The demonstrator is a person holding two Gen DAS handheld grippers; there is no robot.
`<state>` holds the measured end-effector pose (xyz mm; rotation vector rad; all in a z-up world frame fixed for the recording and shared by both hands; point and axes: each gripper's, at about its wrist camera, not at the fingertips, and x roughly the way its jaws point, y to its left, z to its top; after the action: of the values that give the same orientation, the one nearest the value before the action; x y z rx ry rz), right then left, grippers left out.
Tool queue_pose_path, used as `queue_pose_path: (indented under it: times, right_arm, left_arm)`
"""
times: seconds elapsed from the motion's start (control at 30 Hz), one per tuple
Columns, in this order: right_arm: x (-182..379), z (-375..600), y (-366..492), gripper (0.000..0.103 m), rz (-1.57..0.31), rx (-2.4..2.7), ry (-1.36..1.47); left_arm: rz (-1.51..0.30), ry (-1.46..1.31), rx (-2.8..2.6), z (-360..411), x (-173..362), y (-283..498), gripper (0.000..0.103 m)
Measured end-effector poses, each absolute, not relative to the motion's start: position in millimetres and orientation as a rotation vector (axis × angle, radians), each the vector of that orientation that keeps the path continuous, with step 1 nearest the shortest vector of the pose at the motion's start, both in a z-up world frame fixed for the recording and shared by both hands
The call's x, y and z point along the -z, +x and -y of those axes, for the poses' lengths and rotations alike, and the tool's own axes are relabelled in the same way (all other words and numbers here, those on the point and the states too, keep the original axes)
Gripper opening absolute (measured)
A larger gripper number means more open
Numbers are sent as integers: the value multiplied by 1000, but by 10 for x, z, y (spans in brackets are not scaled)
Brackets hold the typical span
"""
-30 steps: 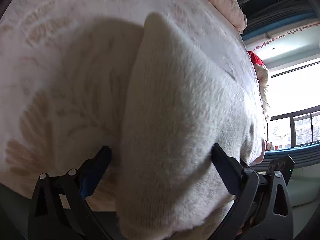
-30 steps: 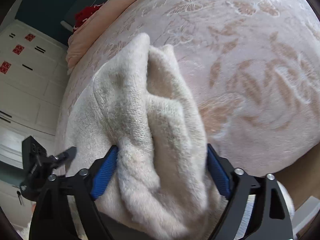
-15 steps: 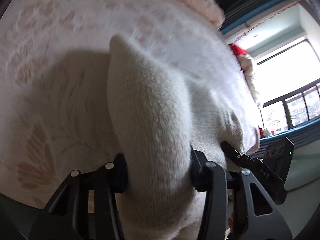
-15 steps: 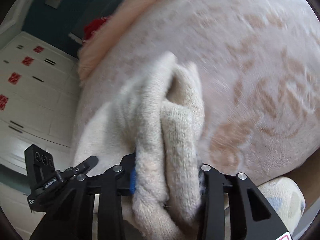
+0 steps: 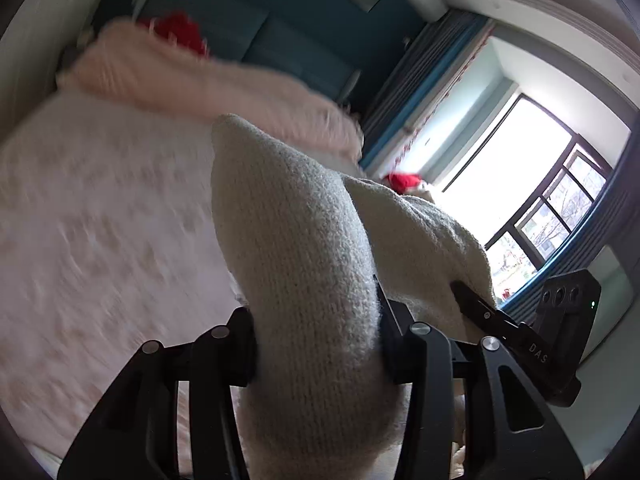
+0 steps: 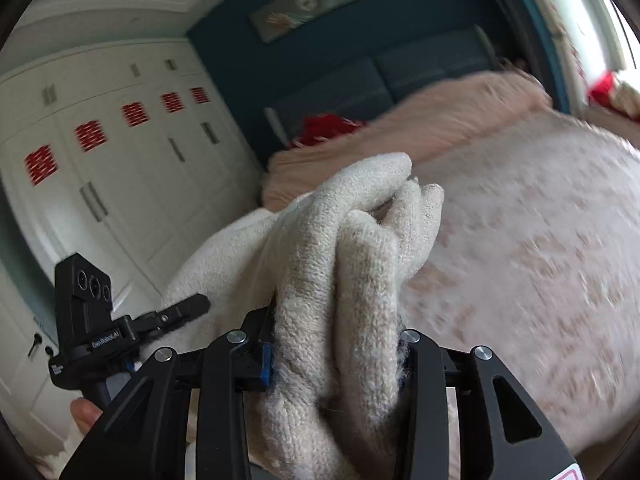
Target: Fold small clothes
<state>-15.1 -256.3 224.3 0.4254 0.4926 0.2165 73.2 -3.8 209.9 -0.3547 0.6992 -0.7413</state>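
A cream knitted garment (image 5: 296,248) is held up off the pink patterned bed (image 5: 100,216). My left gripper (image 5: 316,344) is shut on one bunched edge of it. My right gripper (image 6: 336,356) is shut on another bunched edge (image 6: 360,264), with folds sticking up between the fingers. Each gripper shows in the other's view: the right one (image 5: 520,336) at the lower right of the left wrist view, the left one (image 6: 120,320) at the lower left of the right wrist view. The cloth spans between them.
A pink fluffy blanket (image 5: 200,84) lies at the head of the bed with a red item (image 5: 180,34) behind it. White wardrobes (image 6: 120,152) stand on one side, a bright window (image 5: 540,184) on the other. A dark blue wall (image 6: 360,52) is behind the bed.
Both grippers closed on the garment and then lifted it off the bed, tilting upward so the room's far wall, window and wardrobes came into view.
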Motion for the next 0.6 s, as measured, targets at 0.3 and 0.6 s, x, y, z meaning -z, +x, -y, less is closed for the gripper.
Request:
queue_pose_path:
  times: [0.3, 0.6]
  right_arm:
    - [-698, 2093, 852, 54, -818, -183, 436]
    - [-29, 2114, 758, 72, -968, -135, 507]
  left_arm:
    - [-854, -329, 477, -726, -909, 1231, 64]
    - [-940, -514, 399, -1248, -54, 1108, 73]
